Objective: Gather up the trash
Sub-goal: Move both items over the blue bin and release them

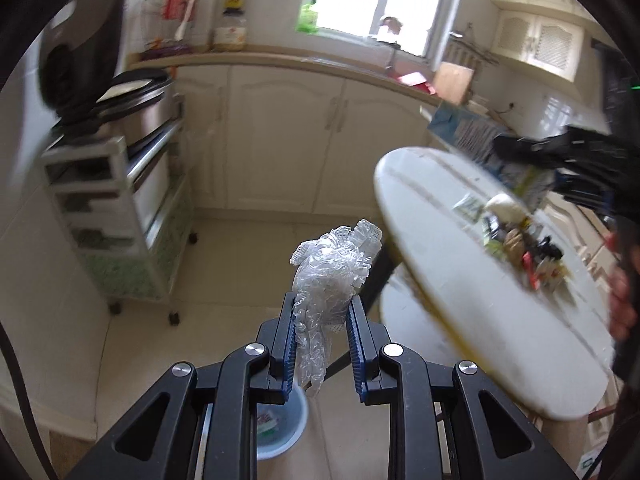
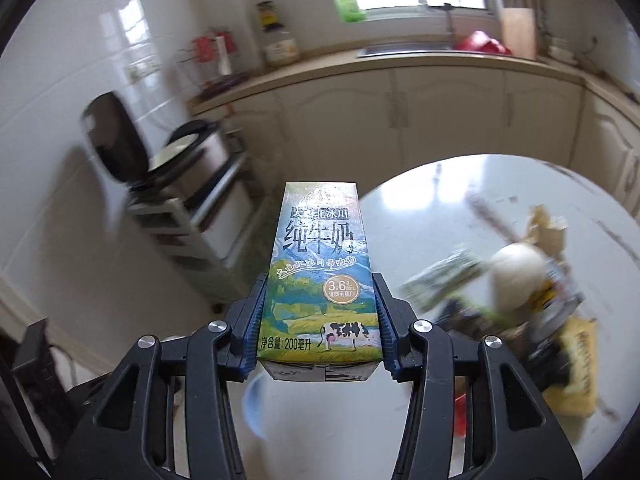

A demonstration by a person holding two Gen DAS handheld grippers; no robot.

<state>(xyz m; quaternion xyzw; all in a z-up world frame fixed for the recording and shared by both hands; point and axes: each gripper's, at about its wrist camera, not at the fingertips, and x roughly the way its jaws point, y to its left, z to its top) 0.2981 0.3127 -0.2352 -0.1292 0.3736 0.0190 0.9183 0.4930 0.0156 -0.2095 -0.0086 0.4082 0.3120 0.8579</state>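
My left gripper [image 1: 322, 300] is shut on a crumpled clear plastic glove [image 1: 334, 268], held in the air left of the round white table [image 1: 432, 280], above a light blue bin [image 1: 292, 420] on the floor with scraps in it. My right gripper [image 2: 318, 280] is shut on a milk carton [image 2: 320, 276] with a cow and mountain print, held upright near the table's left edge [image 2: 400, 216]. The blue bin rim [image 2: 250, 404] shows blurred below the carton. A heap of trash [image 2: 520, 280] lies on the table: wrappers, a white ball-like lump, a yellow packet.
A white rolling cart [image 1: 116, 216] with a dark cooker on top stands against the left wall. Cream cabinets [image 1: 288, 136] and a countertop run along the back under a window. The right gripper and the hand that holds it [image 1: 580, 160] reach in from the right above the table.
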